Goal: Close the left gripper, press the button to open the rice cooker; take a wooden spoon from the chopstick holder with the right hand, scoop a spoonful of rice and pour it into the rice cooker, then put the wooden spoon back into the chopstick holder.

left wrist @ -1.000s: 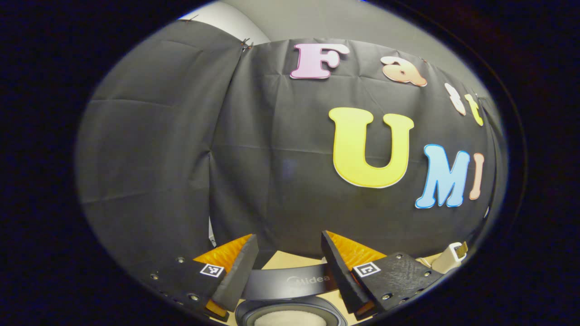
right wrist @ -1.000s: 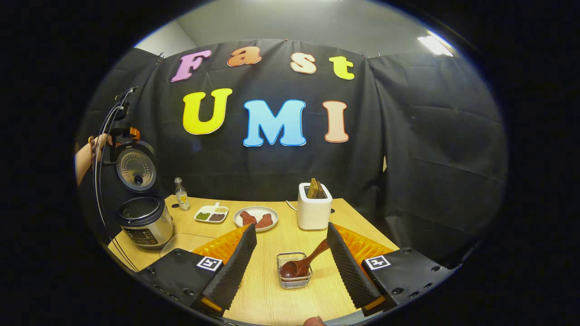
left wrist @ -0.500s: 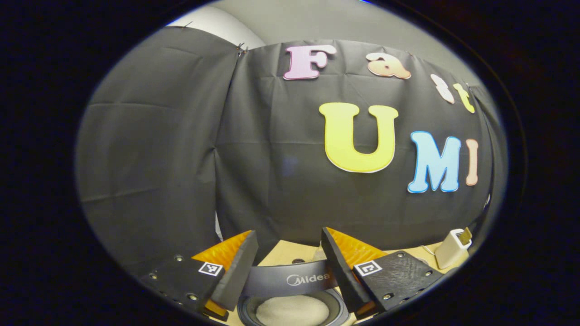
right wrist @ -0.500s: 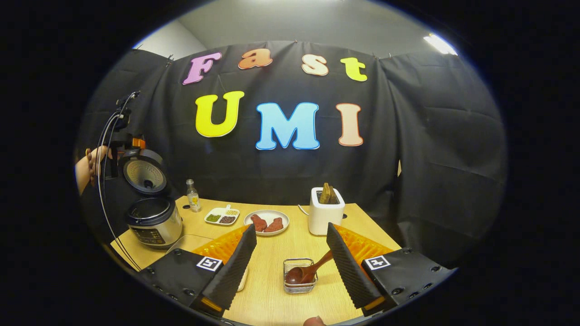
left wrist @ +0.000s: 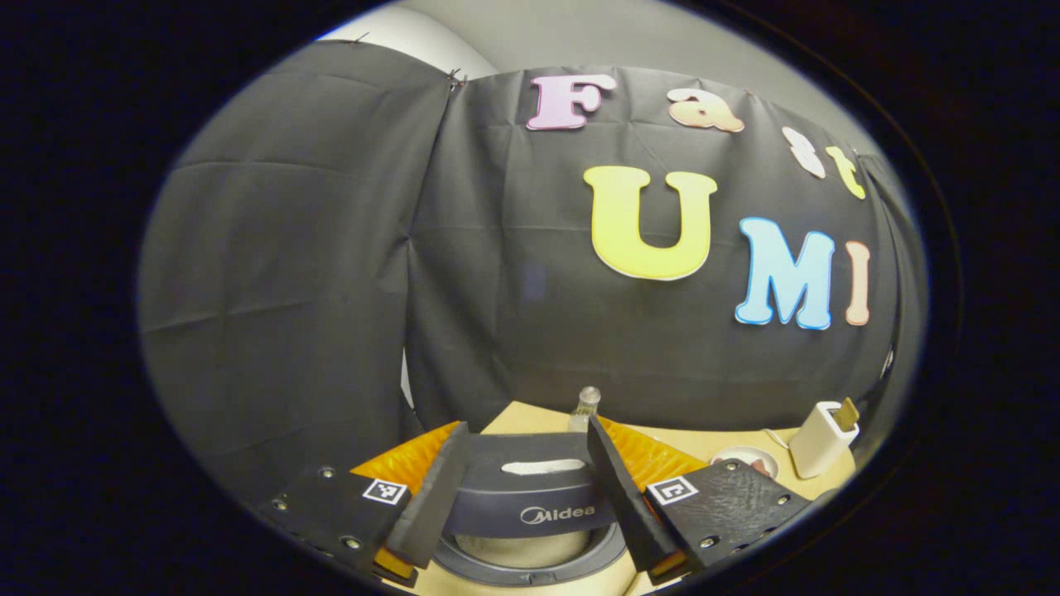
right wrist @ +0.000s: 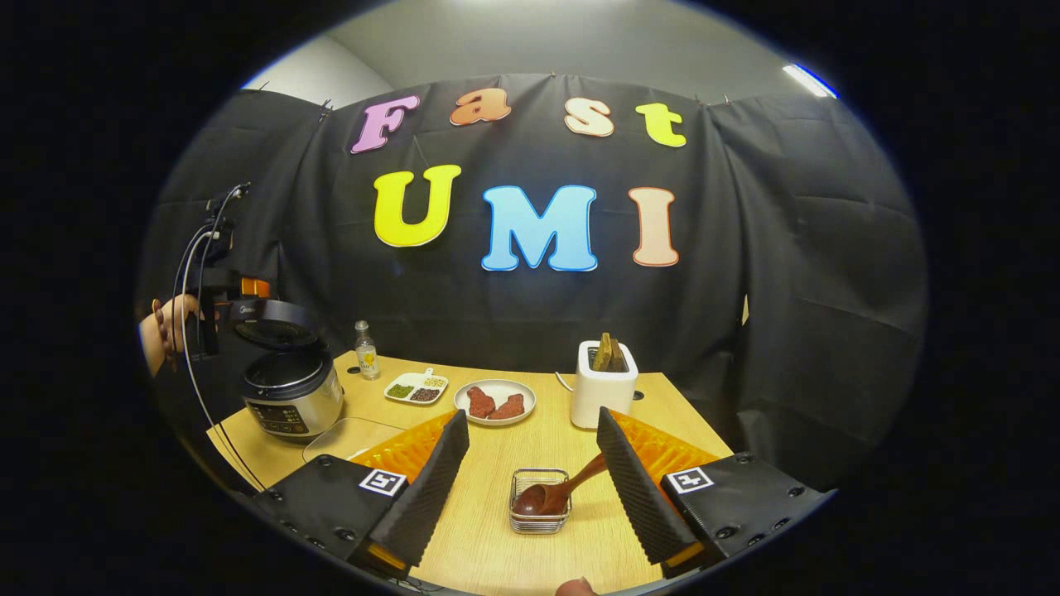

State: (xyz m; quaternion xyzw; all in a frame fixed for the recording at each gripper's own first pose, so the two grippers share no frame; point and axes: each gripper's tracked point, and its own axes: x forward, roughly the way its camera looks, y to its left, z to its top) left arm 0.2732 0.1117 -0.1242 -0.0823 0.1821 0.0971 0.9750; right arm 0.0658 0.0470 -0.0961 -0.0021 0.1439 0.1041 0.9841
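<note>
Lowered since a second ago: rice cooker lid, upright then, now tipped well down over the pot (not yet seated, as far as I can judge).

Item 1, left gripper: fingers set apart and gripping nothing that I can make out. In the left gripper view the lid's front band sits between and beyond them, with pale contents, probably rice, showing under its edge. In the right gripper view a hand holds this tool just behind the lid.

Item 2, right gripper: wide open, empty, hovering over the wooden table.

Item 3, wooden spoon: bowl down in the small wire basket, which I take for the chopstick holder. It lies straight ahead of the right gripper, between the lines of its two fingers. Its handle slants up and to the right, its end near the right-hand finger. That long axis runs across the gap, not along it, so I judge a pick would need the fingers turned to straddle the handle. The right gripper is much the nearer tool.

Item 4, rice cooker: far left of the table, well apart from the basket.

Item 5, sundries along the back: bottle, divided dish, plate, toaster.
</note>
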